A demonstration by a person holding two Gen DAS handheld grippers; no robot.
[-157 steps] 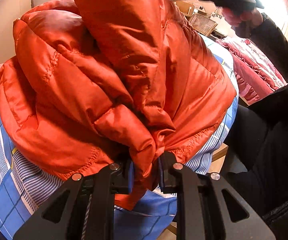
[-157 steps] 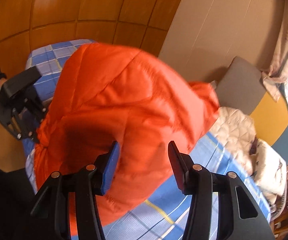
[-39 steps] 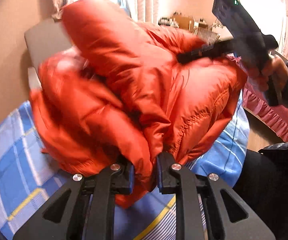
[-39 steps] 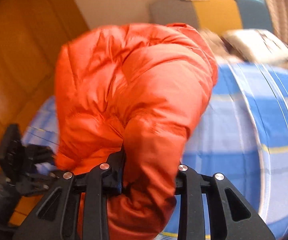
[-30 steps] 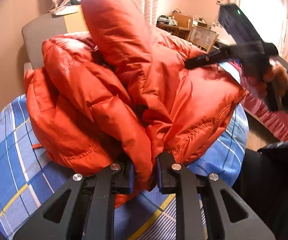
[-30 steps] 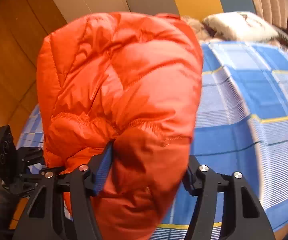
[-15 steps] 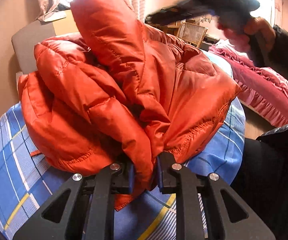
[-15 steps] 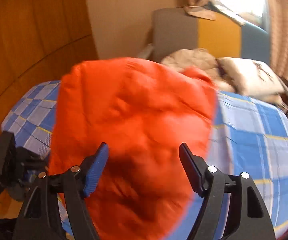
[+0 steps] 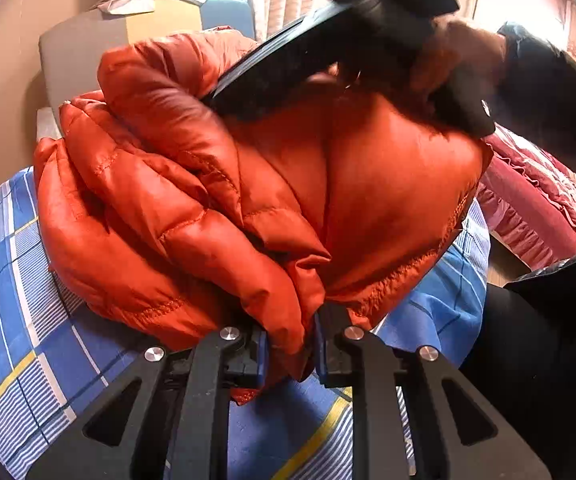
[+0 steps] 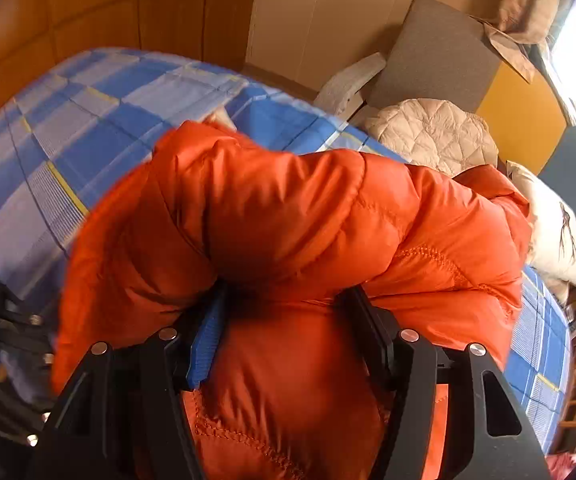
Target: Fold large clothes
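Jacket: the orange down jacket (image 9: 272, 184) lies bunched in thick padded folds on the blue checked bedsheet (image 9: 28, 320), near the bed's edge.
Left claw: the left gripper (image 9: 288, 350) stays clamped on a pinched fold at the jacket's lower edge, jaws nearly together, as it was a second ago.
Right claw: the right gripper (image 10: 284, 320) has a fat roll of the jacket between its jaws, and they are closing on it; its blue pad (image 10: 208, 336) already presses the fabric on one side.
Just changed: half a second ago the right claw stood clear above the jacket with nothing between its jaws; now it has swung back down onto the bundle and sinks into its top, as the left wrist view shows.
Meaning for the task: judged from this, a new hold is being taken to turn another section over; the jacket is a compact lump, not yet a flat, neat fold.
Hidden: the right claw's far pad is buried in fabric, so full contact there cannot be told.
Blurred: in the left wrist view the right gripper and the hand (image 9: 460, 60) holding it are smeared by motion.
Cut off: sleeves, hood and zip cannot be told apart within the folds; beyond the jacket lie a cream quilted garment (image 10: 432, 132) and a white pillow (image 10: 556, 232).
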